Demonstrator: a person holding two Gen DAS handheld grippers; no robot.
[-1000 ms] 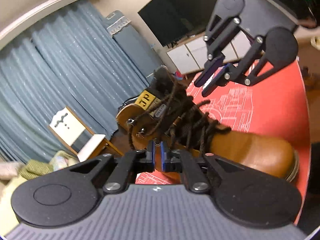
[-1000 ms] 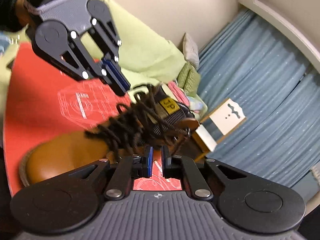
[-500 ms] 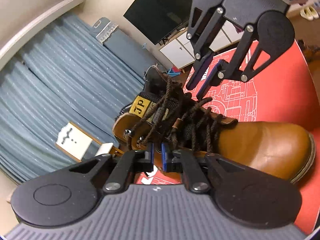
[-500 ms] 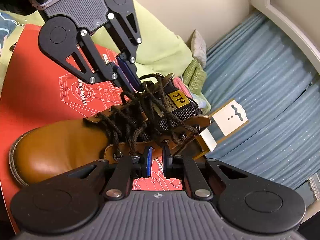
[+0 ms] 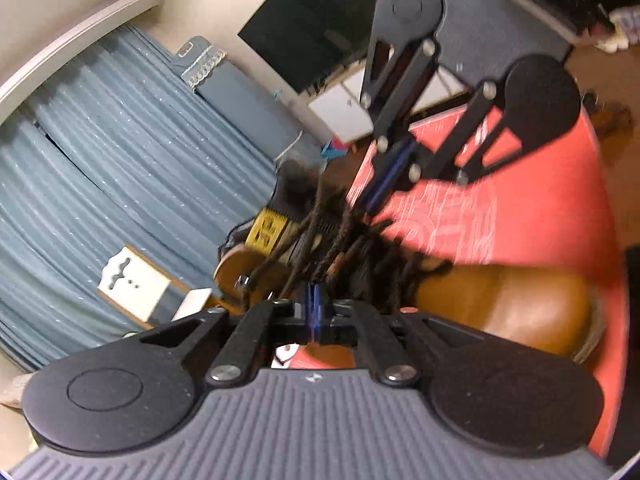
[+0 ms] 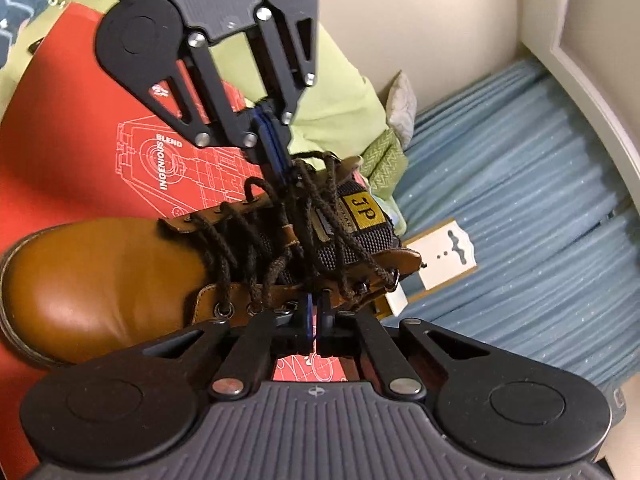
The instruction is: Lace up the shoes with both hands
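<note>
a tan leather boot (image 6: pixel 100 280) lies on a red mat (image 6: pixel 72 152) printed with white line drawings and the words "ingenious blend"; whether a table is under the mat i cannot tell. in the right wrist view the toe is at the near left and the open collar, with a yellow "jp" tag (image 6: pixel 366 210) on the tongue, points to the far right. dark brown laces (image 6: pixel 280 236) run loose and tangled over the tongue. blue pleated curtains (image 6: pixel 520 200) fill the right of that view, with a small white and wood chair (image 6: pixel 440 256) before them and yellow-green bedding (image 6: pixel 332 92) at the far side. the left wrist view adds a dark television (image 5: pixel 316 36) above a white cabinet (image 5: pixel 344 108) on the far wall

the left gripper (image 6: pixel 286 174) comes in from the far side of the boot, its blue-padded fingers pressed together among the lace strands near the tongue; whether a strand is pinched there is hard to make out. the right gripper (image 6: pixel 314 312) sits at the boot's near eyelet edge, fingers closed to a narrow line, and a lace between them cannot be confirmed. the left wrist view is smeared with blur, so laces and tag are soft there, and each gripper body hides the near part of the mat
</note>
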